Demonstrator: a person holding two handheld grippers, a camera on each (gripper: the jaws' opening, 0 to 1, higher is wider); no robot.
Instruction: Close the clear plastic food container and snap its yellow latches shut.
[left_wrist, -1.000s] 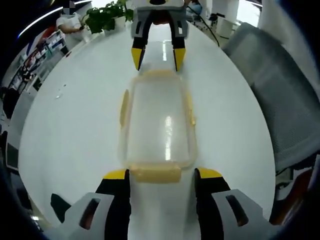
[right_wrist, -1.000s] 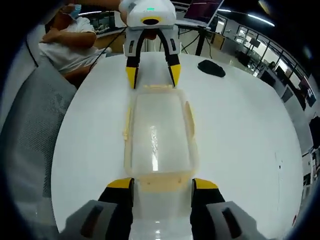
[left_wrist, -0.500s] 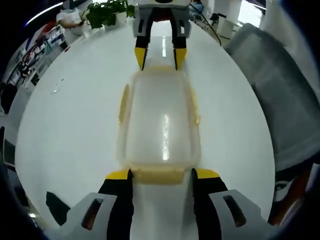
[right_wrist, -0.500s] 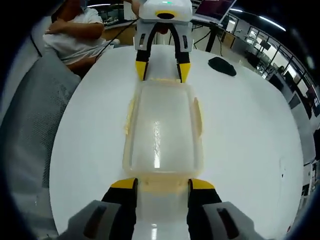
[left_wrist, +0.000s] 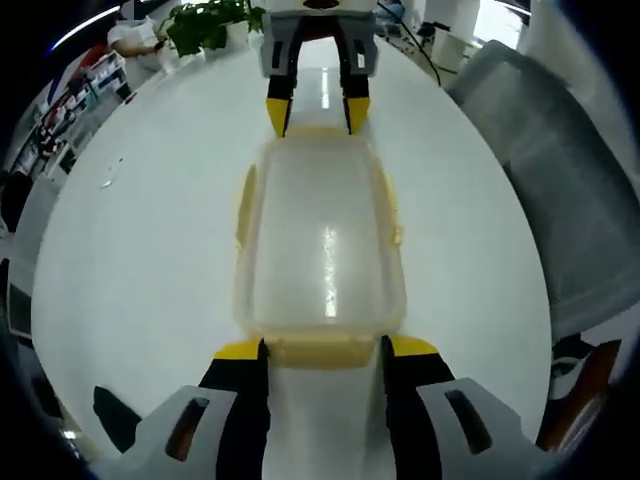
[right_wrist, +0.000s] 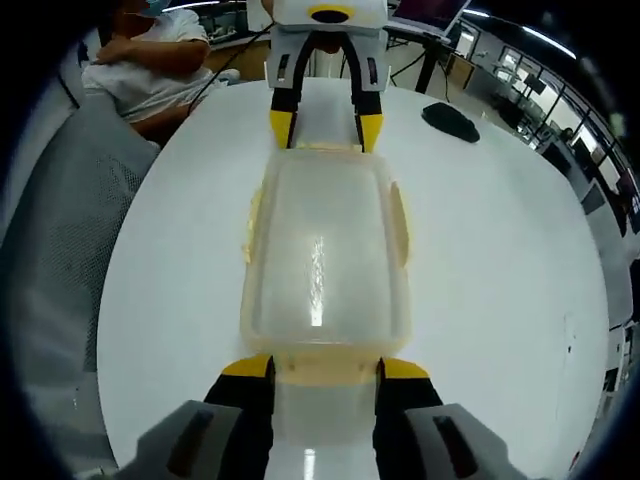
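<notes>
Both grippers are closing in on the clear container (left_wrist: 322, 240) on the bench (left_wrist: 130, 260); left gripper (left_wrist: 318, 352) and right gripper (right_wrist: 318, 372) jaws are straddling opposite yellow end latches, apart.

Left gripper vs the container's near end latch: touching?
Cannot tell. In the left gripper view the left gripper's yellow tips flank the near end latch with no visible gap, but contact isn't plain either.

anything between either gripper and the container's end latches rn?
Nothing visible. The left gripper straddles the yellow end latch nearest it on the clear container; the right gripper does the same at the opposite end latch. Only bare white table around it.
</notes>
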